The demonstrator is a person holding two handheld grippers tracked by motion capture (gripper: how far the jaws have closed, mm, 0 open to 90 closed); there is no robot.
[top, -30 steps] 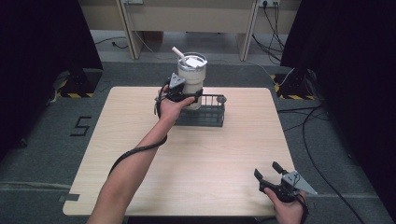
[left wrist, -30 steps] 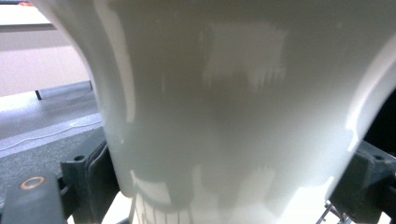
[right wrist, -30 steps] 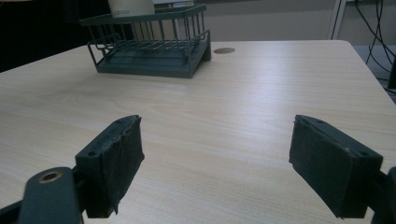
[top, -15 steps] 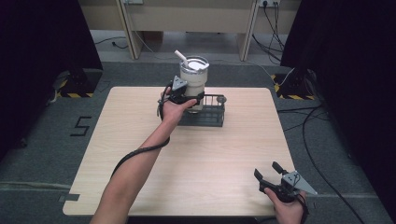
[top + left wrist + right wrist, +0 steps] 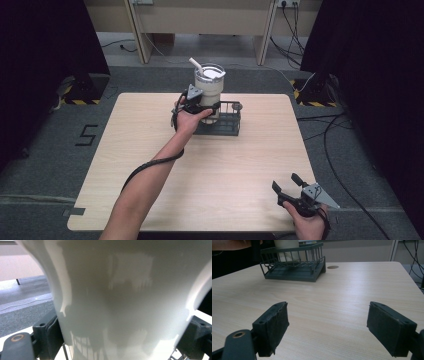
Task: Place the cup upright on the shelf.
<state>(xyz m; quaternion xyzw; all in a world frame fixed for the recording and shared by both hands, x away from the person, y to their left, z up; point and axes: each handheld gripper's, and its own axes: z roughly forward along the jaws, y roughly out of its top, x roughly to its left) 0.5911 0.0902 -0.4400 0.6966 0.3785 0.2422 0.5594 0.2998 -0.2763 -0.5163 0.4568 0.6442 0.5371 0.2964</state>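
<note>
— What have you got in the left gripper [image 5: 202,106]?

— I have it clamped on the white tumbler [image 5: 209,89]. In the left gripper view the tumbler's wall [image 5: 125,297] sits between my two black jaws, one pad against each side, low on the body. The tumbler is upright, with a lid and a straw [image 5: 194,63] on top, and its base is over the left end of the dark wire basket [image 5: 226,125]. I can't tell whether it is resting on the basket floor or just above it.

— And the right gripper [image 5: 290,186]?

— Spread wide and holding nothing. In the right gripper view its jaws stand well apart over bare wood, touching no object.

— Where does all this sit?

— On a light wooden table [image 5: 150,150]. The basket is near the far edge, about the middle, with a small round grommet [image 5: 333,267] just beside it. Around the table is grey floor, black curtains on both sides, cables on the right, and a wooden bench at the back.

— Arm poses?

— My left forearm [image 5: 145,185] reaches diagonally from the near edge up to the basket, cable trailing along it. My right hand [image 5: 307,225] stays at the near right corner, gripper pointing across the table.
</note>
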